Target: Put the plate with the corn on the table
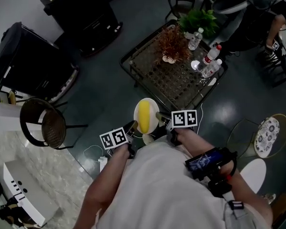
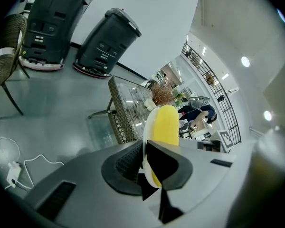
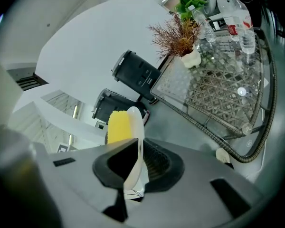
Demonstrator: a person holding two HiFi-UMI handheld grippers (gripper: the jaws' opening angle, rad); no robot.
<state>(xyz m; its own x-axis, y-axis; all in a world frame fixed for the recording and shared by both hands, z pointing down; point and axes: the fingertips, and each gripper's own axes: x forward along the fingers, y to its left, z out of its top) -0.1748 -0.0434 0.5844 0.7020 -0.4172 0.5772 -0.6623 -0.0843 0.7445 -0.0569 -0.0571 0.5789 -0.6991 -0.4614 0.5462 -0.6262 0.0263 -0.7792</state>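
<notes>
- The table [image 1: 174, 82], with a see-through lattice top in a dark frame, fills the upper centre of the head view. Toward its far side stand a dried reddish plant [image 1: 174, 44], a green plant [image 1: 199, 20] and a few clear bottles [image 1: 207, 61].
- Two black bins [image 1: 31, 56] stand on the dark floor at upper left, with a wicker chair [image 1: 44, 123] below them.
- The plate [image 1: 146, 116], white and round, is held in the air at centre frame, just beside the table's near edge and not on it.
- The corn [image 1: 144, 116], a yellow cob, lies lengthwise on the plate.
- The left gripper [image 2: 146, 160] is clenched on the plate's rim from the left.
- The right gripper [image 3: 135, 160] pinches the opposite rim, so the plate hangs between the two.
</notes>
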